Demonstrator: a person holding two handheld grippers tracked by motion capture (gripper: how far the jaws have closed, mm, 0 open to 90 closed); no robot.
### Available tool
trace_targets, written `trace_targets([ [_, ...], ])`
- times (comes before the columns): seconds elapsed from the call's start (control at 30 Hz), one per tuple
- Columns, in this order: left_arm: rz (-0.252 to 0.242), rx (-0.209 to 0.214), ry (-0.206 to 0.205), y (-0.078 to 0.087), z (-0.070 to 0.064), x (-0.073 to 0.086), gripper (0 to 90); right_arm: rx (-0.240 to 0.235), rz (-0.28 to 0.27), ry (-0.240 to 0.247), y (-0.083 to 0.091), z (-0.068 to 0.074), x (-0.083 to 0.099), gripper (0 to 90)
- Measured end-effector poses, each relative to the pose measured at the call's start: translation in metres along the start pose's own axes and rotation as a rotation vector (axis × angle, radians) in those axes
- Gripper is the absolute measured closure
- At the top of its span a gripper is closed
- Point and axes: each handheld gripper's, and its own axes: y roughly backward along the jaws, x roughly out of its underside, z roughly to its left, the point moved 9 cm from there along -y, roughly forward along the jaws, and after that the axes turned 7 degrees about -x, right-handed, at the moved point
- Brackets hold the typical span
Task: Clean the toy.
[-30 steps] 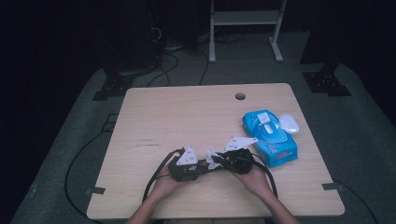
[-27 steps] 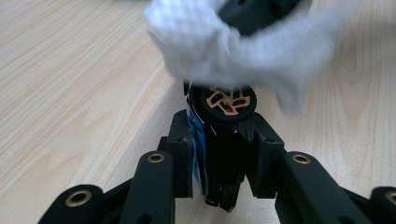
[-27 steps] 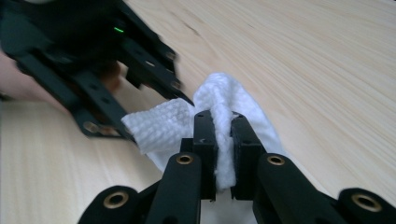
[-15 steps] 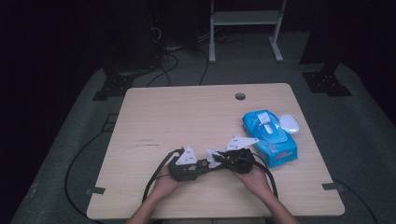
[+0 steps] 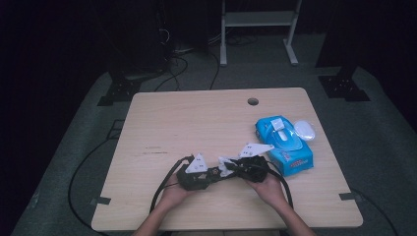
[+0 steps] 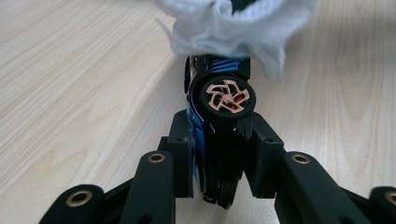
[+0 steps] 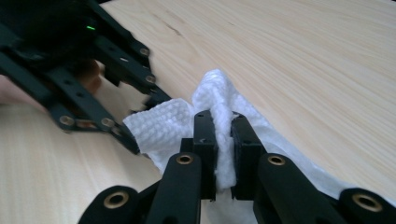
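**A:** Left gripper view tells you the most: your left gripper has its jaws clamped on a small black-and-blue toy car, held on its side so that one wheel with a copper-coloured rim faces the camera. I judge you hold it that way to keep the body steady and exposed while the other hand wipes it.

**B:** And the right one?

**A:** Your right gripper is pinched shut on a fold of white wipe, bunched upward between the jaws. The wipe drapes over the far end of the car, so gripping a thick fold probably gives you a firm pad to rub with.

**B:** Where does all this sit on the table?

**A:** High view puts both grippers near the front edge of the table, tips meeting, with the wipe a pale spot between them. The blue wipe pack lies just beyond your right hand, within easy reach.

**B:** What can't you make out?

**A:** The car's far end is buried under the wipe, and its near end is cut off by the jaws. From above the car is too small and dark to separate from the grippers, and I cannot tell whether it touches the tabletop or is lifted clear.
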Motion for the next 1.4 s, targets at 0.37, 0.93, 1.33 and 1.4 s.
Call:
trace_targets([
  [0.37, -0.005, -0.008, -0.003, -0.001, 0.000, -0.001, 67.5, -0.062, 0.002, 0.054, -0.018, 0.023, -0.007, 82.2],
  [0.93, -0.019, -0.020, 0.024, 0.001, 0.006, -0.002, 67.5, 0.094, 0.017, -0.006, 0.012, -0.019, 0.002, 81.8],
  [1.33, -0.010, -0.017, 0.029, 0.003, 0.010, 0.000, 67.6, 0.063, 0.018, 0.012, 0.003, -0.011, 0.000, 81.7],
  [1.4, -0.007, -0.017, 0.027, 0.004, 0.011, 0.001, 67.6, 0.087, 0.013, -0.022, 0.010, -0.020, 0.002, 81.7],
])
